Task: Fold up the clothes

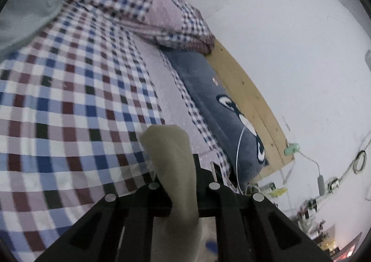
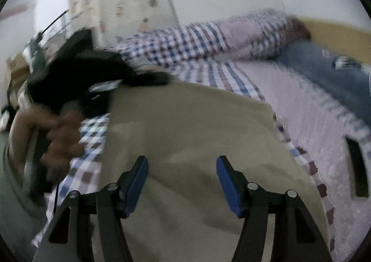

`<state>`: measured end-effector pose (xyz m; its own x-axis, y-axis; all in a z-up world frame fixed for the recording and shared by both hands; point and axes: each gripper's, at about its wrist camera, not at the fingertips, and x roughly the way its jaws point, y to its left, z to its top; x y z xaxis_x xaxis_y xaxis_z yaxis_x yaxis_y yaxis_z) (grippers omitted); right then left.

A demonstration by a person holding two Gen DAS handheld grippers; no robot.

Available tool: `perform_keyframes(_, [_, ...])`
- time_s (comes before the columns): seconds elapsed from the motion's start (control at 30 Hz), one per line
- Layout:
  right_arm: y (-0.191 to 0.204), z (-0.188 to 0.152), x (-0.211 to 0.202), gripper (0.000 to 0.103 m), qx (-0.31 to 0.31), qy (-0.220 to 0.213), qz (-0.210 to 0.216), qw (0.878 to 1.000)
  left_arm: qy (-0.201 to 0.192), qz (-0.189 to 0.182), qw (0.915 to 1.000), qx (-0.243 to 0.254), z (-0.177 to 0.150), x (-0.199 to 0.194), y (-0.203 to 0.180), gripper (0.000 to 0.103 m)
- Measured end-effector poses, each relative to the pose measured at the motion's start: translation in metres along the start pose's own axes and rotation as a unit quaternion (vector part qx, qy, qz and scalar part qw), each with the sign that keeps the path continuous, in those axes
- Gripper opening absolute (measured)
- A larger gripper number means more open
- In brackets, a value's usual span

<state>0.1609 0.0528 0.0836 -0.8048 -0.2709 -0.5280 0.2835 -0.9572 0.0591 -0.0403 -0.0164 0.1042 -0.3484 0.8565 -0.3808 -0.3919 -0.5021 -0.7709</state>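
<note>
Fold under way: left gripper (image 1: 179, 183) pinching beige garment (image 2: 185, 127) edge, right gripper (image 2: 182, 180) spread above cloth; next, carrying edge toward 12 o'clock.

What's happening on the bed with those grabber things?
A person is folding clothes on a bed with a checked cover, holding a grabber in each hand. The left gripper is pinched shut on a strip of beige cloth. The right gripper is open above the rest of the beige garment, which lies spread on the cover, and is not touching it. A blue pillow lies by the wall.
</note>
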Motion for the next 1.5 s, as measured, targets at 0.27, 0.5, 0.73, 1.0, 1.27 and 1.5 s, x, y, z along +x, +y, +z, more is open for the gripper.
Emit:
perform_keyframes(0.27, [0.122,-0.064,-0.022,0.072,-0.155,-0.004,-0.054,0.986,-0.107,0.044,0.992,-0.05,0.01,-0.087,0.023,0.009])
perform_keyframes(0.5, [0.2,-0.121,-0.024,0.072,-0.298,-0.048,-0.128,0.945,-0.151,0.06,0.984,-0.075,0.01,-0.142,0.043,0.009])
perform_keyframes(0.73, [0.221,-0.123,0.007,0.072,-0.299,-0.036,-0.179,0.937,-0.168,0.078,0.9797,-0.078,0.001,-0.17,0.051,0.009])
perform_keyframes(1.0, [0.207,-0.127,0.023,0.031,-0.31,-0.003,-0.188,0.932,-0.192,0.09,0.9707,-0.113,-0.02,-0.209,0.067,0.008])
perform_keyframes(1.27, [0.179,-0.089,-0.029,0.008,-0.305,0.023,-0.091,0.948,-0.246,0.106,0.9523,-0.147,-0.072,-0.286,0.073,0.008])
perform_keyframes(1.5, [0.194,-0.034,-0.076,0.007,-0.303,0.027,0.031,0.952,-0.306,0.132,0.9268,-0.174,-0.119,-0.392,0.061,0.008])
